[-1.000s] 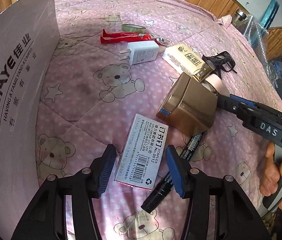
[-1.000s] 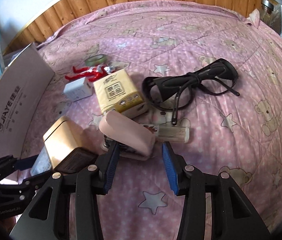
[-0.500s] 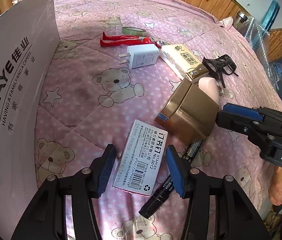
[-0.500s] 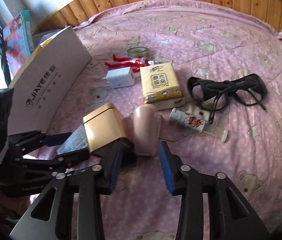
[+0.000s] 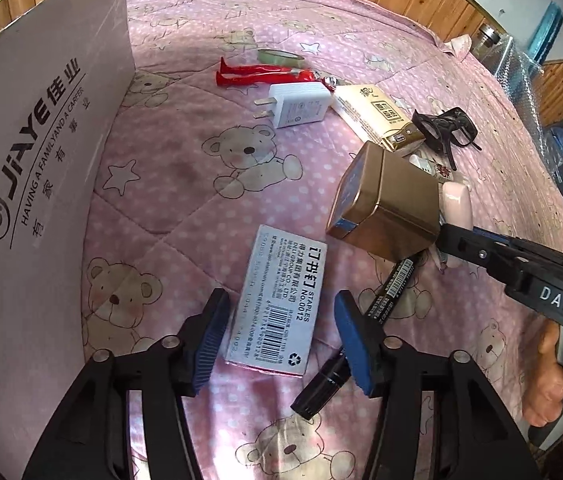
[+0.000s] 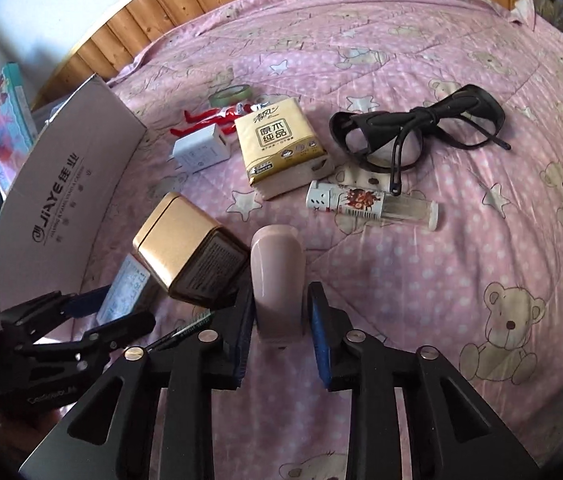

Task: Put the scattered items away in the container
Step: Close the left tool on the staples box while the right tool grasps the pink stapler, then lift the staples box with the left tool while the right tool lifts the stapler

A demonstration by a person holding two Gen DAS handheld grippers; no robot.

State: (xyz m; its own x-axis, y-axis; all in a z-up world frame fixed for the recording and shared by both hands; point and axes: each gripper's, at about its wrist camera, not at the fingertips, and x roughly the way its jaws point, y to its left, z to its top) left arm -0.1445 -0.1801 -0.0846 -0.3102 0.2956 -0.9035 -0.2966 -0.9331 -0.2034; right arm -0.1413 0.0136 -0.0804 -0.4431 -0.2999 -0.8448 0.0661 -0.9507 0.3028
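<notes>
A pale pink case (image 6: 277, 276) lies on the pink quilt between the fingers of my right gripper (image 6: 279, 332), whose jaws have closed in against its sides. Beside it on the left stands a gold tin (image 6: 179, 248). My left gripper (image 5: 281, 314) is open low over the quilt, with the near end of a grey staples box (image 5: 281, 296) between its fingers. A black marker (image 5: 365, 332) lies just right of that box, partly under the gold tin (image 5: 389, 208). The cardboard box container (image 5: 37, 168) stands along the left.
Farther back lie a white charger (image 5: 301, 104), a red toy figure (image 5: 257, 76), a tape roll (image 5: 279, 56), a yellow tissue pack (image 6: 277, 144), black goggles (image 6: 413, 128) and a small tube (image 6: 369, 202). A hand (image 5: 557, 376) holds the right gripper's handle. Wooden panelling runs behind the bed.
My right gripper has swung left and moved over the pink case, and its jaws have narrowed onto it. The left gripper stays open over the staples box.
</notes>
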